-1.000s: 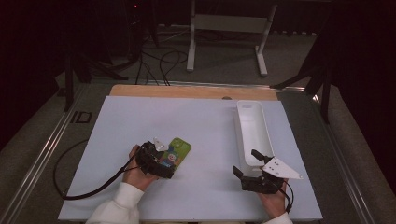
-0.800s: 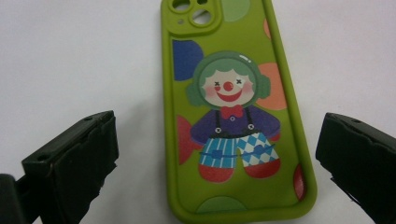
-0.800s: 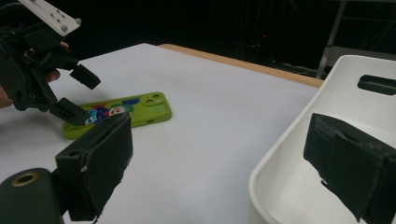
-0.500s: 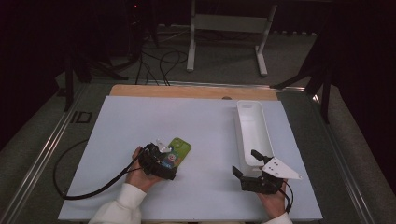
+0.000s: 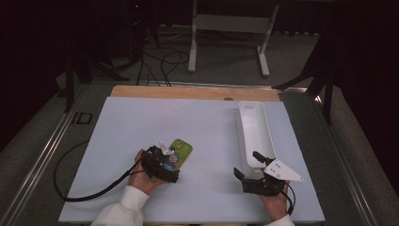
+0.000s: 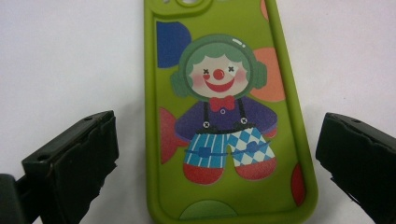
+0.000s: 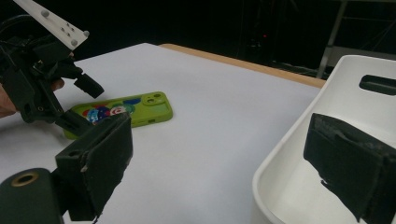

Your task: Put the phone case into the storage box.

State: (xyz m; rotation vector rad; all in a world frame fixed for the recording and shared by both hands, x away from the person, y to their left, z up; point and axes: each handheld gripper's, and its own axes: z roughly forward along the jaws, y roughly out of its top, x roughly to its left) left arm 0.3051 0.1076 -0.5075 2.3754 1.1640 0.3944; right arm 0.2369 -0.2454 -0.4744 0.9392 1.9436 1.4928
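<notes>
A lab-like recording room: white-covered wooden tabletop (image 5: 141,127), dark curtained surroundings, black cables (image 5: 160,61) on grey carpet, a metal stand frame (image 5: 230,28).

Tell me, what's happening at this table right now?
A person holds a grasping tool in each hand. The left tool is open over a green phone case with a clown picture, its jaws on either side, not gripping yet. The right tool waits open at the near end of a long white bin.
</notes>
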